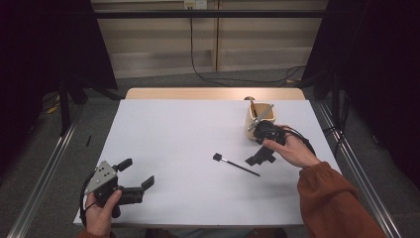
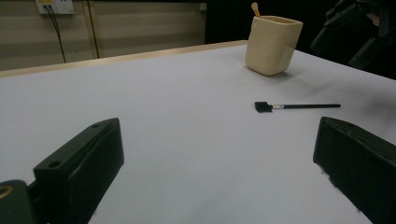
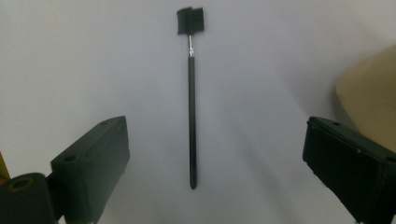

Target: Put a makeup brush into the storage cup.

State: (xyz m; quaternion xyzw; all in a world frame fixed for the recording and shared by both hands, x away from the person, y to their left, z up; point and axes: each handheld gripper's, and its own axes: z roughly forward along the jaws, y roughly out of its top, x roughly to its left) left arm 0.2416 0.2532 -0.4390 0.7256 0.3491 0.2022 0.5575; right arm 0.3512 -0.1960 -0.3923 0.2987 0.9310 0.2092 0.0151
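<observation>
A thin black brush with a flat black head lies on the white table, right of centre. A cream cup with sticks in it stands at the back right. My right gripper hovers open just right of the brush's handle end; in the right gripper view the brush lies straight ahead between the jaws. My left gripper rests open near the front left corner, far from the brush and the cup.
Metal rails run along both sides of the table. A wooden strip borders the far edge. Cables trail on the floor behind. The table's middle and left are bare white surface.
</observation>
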